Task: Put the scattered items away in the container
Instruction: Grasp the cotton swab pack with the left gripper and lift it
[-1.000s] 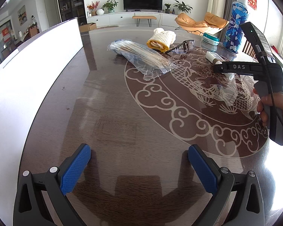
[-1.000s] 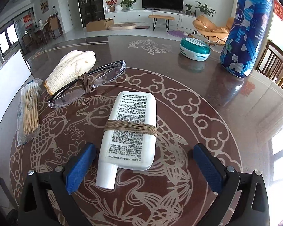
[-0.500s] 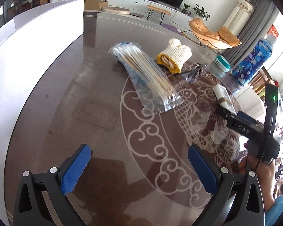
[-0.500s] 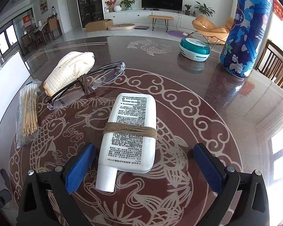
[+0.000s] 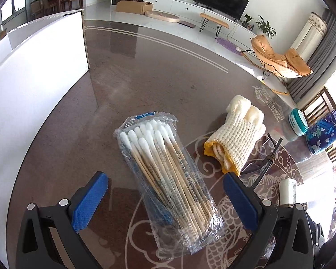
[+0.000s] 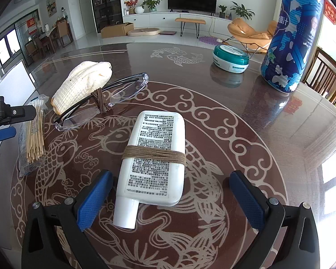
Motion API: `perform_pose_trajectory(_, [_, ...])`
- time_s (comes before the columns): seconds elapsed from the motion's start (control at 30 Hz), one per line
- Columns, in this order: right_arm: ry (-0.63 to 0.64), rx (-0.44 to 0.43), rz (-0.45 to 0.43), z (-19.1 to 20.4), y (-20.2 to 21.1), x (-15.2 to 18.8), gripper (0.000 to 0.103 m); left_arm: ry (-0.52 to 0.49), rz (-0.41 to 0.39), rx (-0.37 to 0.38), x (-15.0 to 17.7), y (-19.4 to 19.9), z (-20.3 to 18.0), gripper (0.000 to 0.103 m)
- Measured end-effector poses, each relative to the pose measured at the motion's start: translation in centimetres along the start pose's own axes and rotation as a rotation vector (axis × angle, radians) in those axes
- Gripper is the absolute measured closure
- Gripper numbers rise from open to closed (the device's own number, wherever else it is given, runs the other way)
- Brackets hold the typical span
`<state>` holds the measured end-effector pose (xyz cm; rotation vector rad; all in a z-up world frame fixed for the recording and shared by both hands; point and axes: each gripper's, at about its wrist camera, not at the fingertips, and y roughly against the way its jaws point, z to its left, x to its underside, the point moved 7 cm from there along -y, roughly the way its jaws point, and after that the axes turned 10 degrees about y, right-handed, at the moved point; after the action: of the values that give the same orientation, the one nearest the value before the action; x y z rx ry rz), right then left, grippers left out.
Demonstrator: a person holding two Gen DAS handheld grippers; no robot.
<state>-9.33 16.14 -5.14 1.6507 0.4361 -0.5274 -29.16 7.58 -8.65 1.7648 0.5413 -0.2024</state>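
A clear bag of cotton swabs [image 5: 168, 179] lies on the dark table, its near end between the open blue fingers of my left gripper [image 5: 165, 201]. Beside it sit rolled knit gloves [image 5: 237, 139] and glasses [image 5: 266, 157]. In the right wrist view my right gripper [image 6: 170, 199] is open around the cap end of a white tube [image 6: 154, 154] bound with brown cord. The glasses [image 6: 103, 103], the gloves [image 6: 82, 85] and the swab bag [image 6: 33, 136] lie to its left. A white box [image 5: 33, 71], the container, stands at the left.
A teal round tin [image 6: 230, 58] and a tall blue patterned bottle [image 6: 291, 35] stand at the table's far right. The left gripper's body [image 6: 9, 114] shows at the left edge of the right wrist view. Chairs stand beyond the table's right rim.
My left gripper has moved forward and right across the table until the swab bag lies between its fingers. The right gripper has barely shifted over the white tube.
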Motion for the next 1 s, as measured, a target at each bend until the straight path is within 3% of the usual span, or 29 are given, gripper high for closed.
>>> perform_pose_trajectory(0.2, [0.000,0.000,0.000,0.0,0.0,0.0,0.000,-0.139,-0.049,-0.141,0.4,-1.3,-1.2,0.000])
perform_pose_trajectory(0.5, [0.000,0.000,0.000,0.0,0.0,0.0,0.000,-0.217,-0.095,-0.087,0.6,-1.3,-1.0,0.000])
perform_pose_trajectory(1.0, [0.000,0.000,0.000,0.0,0.0,0.0,0.000,-0.199,-0.124,-0.091,0.2,-0.9,-0.8,0.000])
